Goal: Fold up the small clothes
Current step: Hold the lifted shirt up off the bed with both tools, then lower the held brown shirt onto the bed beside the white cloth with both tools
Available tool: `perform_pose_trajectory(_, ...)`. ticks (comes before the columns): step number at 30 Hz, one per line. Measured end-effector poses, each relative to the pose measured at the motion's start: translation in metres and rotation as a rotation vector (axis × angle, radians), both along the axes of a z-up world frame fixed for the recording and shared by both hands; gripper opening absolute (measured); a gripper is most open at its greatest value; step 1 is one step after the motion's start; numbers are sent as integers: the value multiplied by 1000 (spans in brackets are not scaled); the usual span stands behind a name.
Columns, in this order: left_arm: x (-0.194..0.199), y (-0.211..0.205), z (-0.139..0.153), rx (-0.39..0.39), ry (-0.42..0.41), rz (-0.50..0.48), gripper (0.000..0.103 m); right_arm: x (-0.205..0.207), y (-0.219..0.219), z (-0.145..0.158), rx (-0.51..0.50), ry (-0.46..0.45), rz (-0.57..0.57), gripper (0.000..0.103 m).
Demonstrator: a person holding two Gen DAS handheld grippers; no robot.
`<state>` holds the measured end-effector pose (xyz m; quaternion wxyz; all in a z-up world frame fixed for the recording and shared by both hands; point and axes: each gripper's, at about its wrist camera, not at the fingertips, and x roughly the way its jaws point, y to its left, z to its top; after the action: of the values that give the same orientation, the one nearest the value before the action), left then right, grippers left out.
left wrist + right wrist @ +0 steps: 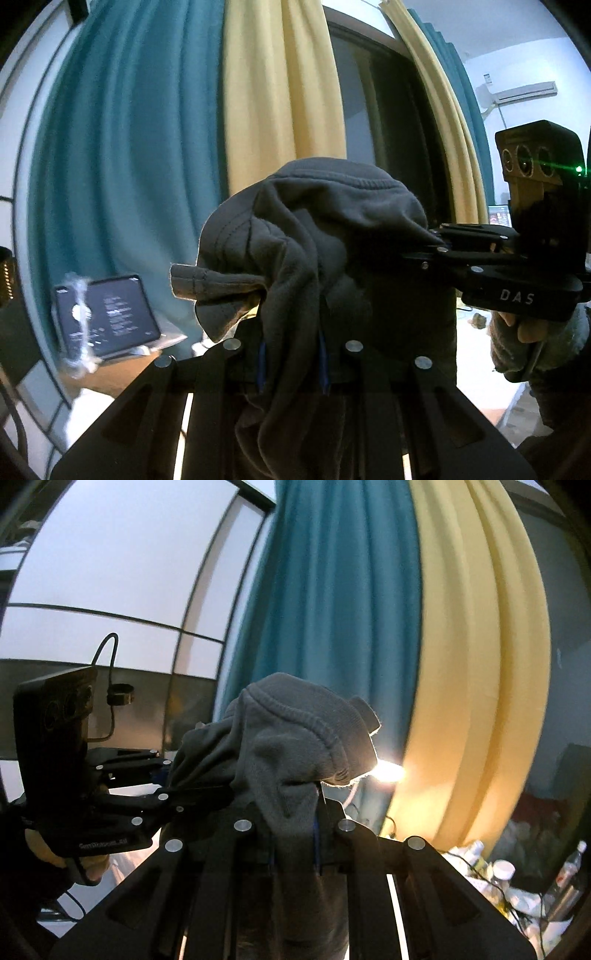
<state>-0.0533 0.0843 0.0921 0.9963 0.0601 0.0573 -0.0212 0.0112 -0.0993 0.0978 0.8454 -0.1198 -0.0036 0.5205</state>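
Note:
A small grey knitted garment [314, 236] hangs bunched in the air, held up between both grippers. My left gripper [291, 365] is shut on one part of the cloth, which drapes over and hides its fingertips. In the left wrist view the right gripper [436, 243] comes in from the right and pinches the garment's other side. The right wrist view shows the same grey garment [291, 746] clamped in my right gripper [295, 845], with the left gripper [173, 786] gripping it from the left. A person's hand [528, 332] holds the right tool.
Teal curtain [122, 155] and yellow curtain [273, 92] hang close behind, beside a dark window [388, 122]. A tablet [107, 314] stands low left on a wooden surface. Bottles and clutter [517, 878] lie low right. A bright lamp [388, 771] glows behind the cloth.

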Motion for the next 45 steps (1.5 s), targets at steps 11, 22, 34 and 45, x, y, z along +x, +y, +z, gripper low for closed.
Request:
perform_pose_trajectory(11,-31,41,-3,25,14,101,19,-27,42,-7,-23,19,108,15)
perform_pose_trajectory(22,-20,70,-34,-50,145,82,19,-21,63,-47,-62,144,119,15)
perform_pose_trajectory(34,30,77,-69,-116,261,42,19,44,79,-91,-110,251,55,15)
perform_pose_trajectory(45,82,93,-98,-166,384,9,19,107,102,-130,-158,365,22,15)
